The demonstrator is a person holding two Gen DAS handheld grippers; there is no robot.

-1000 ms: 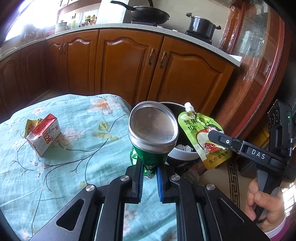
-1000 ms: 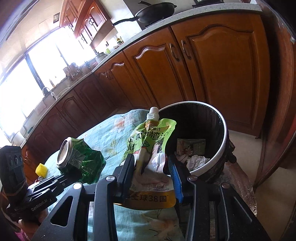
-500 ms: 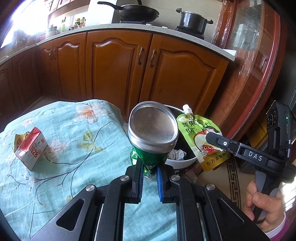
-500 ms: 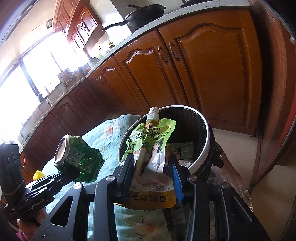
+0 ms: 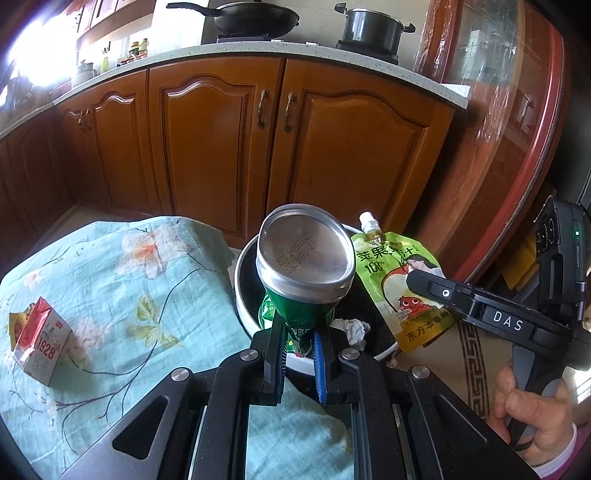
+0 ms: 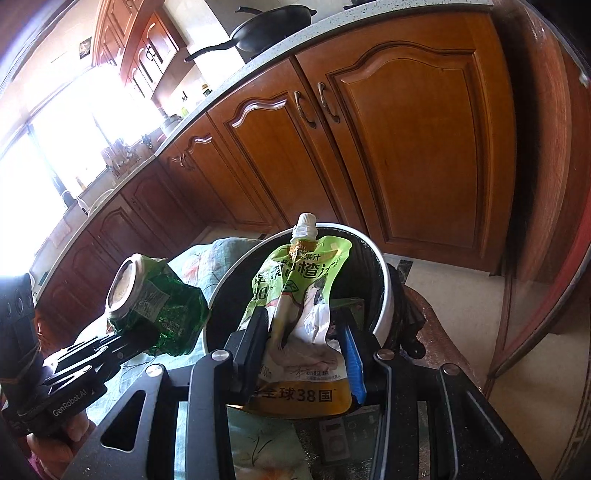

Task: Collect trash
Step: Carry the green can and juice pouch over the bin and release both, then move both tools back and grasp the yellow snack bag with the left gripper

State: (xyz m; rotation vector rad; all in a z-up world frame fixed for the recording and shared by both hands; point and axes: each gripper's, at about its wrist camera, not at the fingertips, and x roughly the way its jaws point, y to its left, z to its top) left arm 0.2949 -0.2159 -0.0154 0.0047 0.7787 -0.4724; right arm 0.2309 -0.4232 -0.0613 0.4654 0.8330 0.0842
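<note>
My left gripper (image 5: 298, 343) is shut on a crushed green can (image 5: 304, 267), silver base toward the camera, held over the near rim of the round trash bin (image 5: 242, 295). In the right wrist view the same can (image 6: 159, 299) hangs left of the bin (image 6: 384, 295). My right gripper (image 6: 304, 332) is shut on a green juice pouch (image 6: 303, 295) with a white cap, held over the bin's opening. From the left wrist view the pouch (image 5: 399, 280) shows beside the can. Crumpled paper (image 5: 351, 328) lies inside the bin.
A red and white carton (image 5: 40, 343) lies on the floral tablecloth (image 5: 129, 295) at left. Wooden cabinets (image 5: 258, 147) stand behind the bin, with a pan (image 5: 255, 18) and pot (image 5: 371, 27) on the counter. A hand (image 5: 535, 417) grips the right tool.
Both grippers have moved toward the bin: the can now hangs over its rim and the pouch over its opening. The carton has slid toward the left edge of the left wrist view.
</note>
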